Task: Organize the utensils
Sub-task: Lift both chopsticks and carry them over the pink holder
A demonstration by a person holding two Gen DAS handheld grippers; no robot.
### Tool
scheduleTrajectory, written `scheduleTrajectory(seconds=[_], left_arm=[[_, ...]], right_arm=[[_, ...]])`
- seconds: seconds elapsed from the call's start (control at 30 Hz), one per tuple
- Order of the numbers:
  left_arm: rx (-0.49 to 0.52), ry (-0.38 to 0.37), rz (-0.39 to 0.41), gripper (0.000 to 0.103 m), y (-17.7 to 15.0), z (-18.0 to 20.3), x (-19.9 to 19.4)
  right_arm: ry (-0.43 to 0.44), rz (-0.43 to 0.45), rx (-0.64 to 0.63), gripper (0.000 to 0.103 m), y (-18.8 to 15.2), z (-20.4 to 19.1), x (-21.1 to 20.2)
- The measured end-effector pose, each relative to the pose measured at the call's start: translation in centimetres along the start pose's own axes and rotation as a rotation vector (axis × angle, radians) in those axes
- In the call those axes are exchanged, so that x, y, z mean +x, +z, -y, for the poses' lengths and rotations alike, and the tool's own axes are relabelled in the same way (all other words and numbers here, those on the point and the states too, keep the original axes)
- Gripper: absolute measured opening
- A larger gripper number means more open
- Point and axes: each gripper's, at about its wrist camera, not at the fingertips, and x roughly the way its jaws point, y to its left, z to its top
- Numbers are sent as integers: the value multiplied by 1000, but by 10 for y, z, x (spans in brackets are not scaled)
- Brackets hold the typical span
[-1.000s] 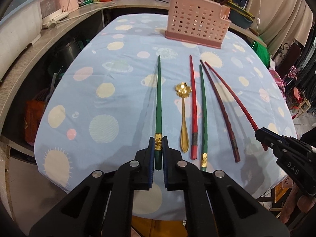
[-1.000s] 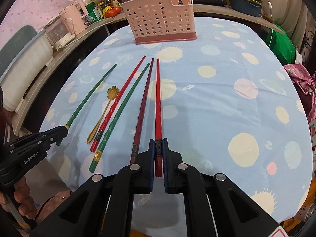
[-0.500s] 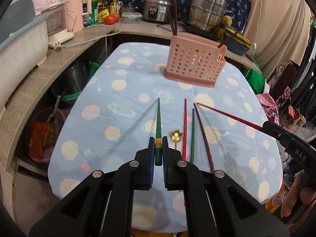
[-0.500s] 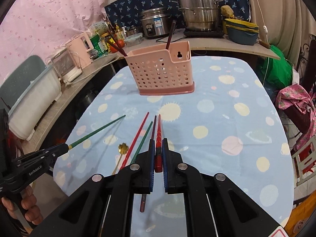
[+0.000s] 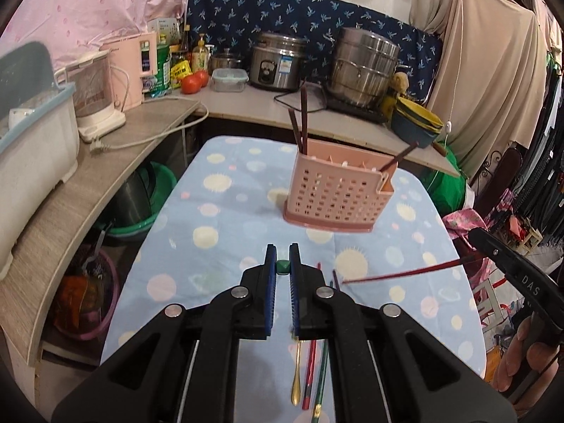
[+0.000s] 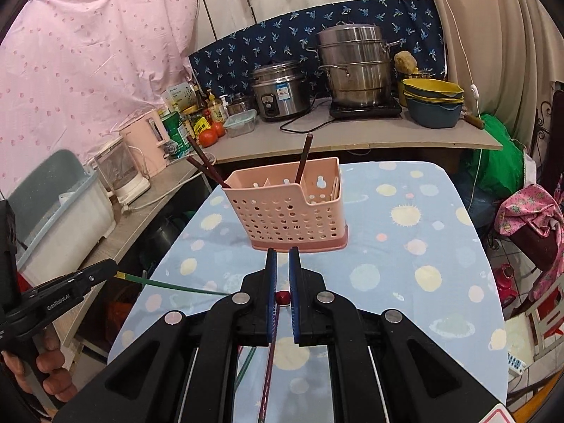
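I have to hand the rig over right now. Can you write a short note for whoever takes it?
Left gripper: jaws shut on the green chopstick, lifted off the table, tip pointing forward.
Right gripper: jaws shut on the red chopstick, also in the air.
Pink basket stands at the far end of the table; dark chopsticks already stand in it.
On the cloth below the left gripper lie the gold spoon, another red chopstick and another green chopstick; a dark one shows in the right view.
Left to do: drop both held chopsticks into the basket, then fetch the rest.
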Motion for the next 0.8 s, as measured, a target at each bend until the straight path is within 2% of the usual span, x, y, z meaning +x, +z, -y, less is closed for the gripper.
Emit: scheduleTrajectory(seconds=[0.17, 0.53, 0.8], left_arm=[[15, -7, 38, 7, 27, 8, 0], [44, -43, 178, 7, 96, 31, -18], [46, -63, 284, 7, 155, 50, -23]], right_arm=[[7, 40, 10, 7, 24, 1, 0], [73, 158, 24, 7, 92, -3, -12], [68, 267, 18, 7, 151, -13, -9]])
